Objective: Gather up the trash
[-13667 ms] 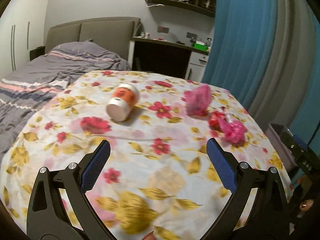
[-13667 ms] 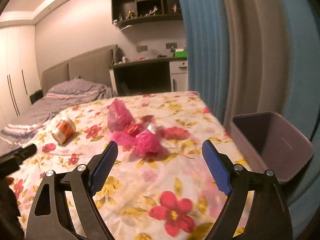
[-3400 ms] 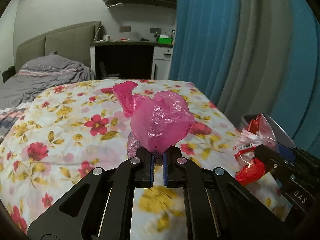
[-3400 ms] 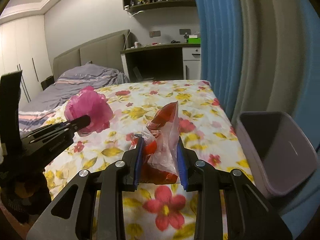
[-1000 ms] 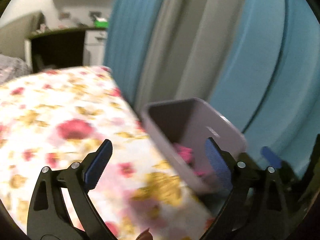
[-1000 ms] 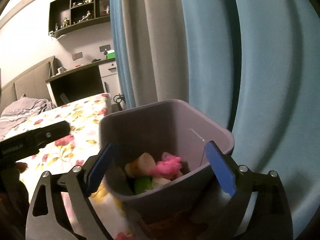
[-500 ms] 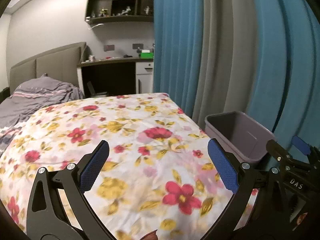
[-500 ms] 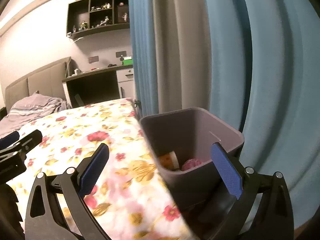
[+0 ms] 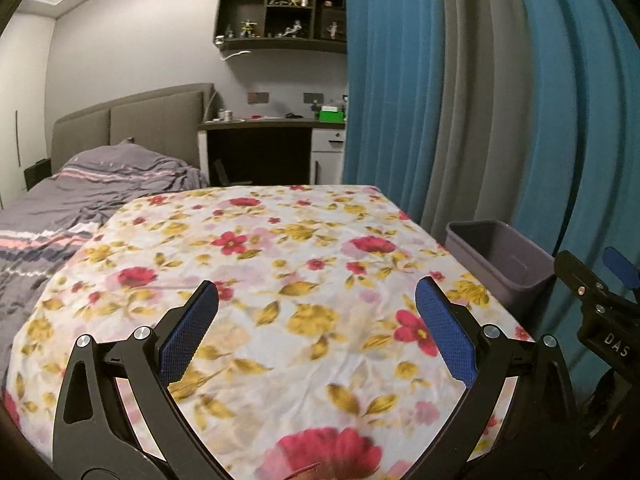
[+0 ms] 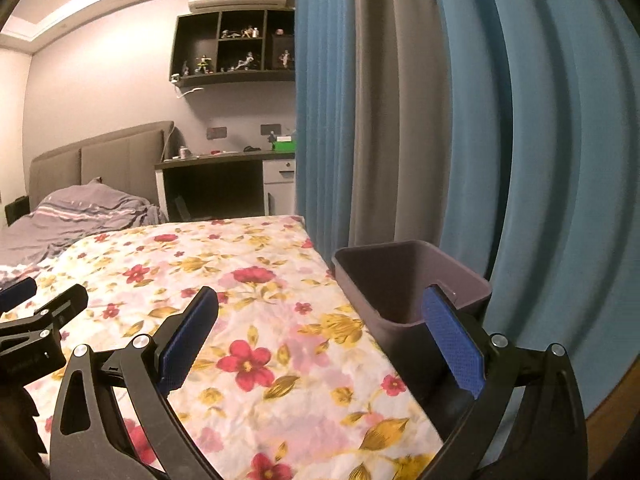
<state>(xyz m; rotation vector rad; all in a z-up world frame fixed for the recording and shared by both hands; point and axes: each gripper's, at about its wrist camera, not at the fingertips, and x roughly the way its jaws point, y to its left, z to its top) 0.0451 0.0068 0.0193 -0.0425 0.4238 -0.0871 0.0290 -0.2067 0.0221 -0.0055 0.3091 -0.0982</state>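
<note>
Left gripper (image 9: 316,326): your jaws spread, empty.
Right gripper (image 10: 320,330): your jaws spread, empty.
Bin (image 10: 472,284): beside the floral table (image 9: 280,264).

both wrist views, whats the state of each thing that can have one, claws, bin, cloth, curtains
left claw: open, holding nothing
right claw: open, holding nothing
grey plastic trash bin: upright beside the table, no lid, contents hidden from these angles
floral tablecloth: spread flat, slightly wrinkled, no trash on the visible part
blue and grey curtains: drawn shut
</note>
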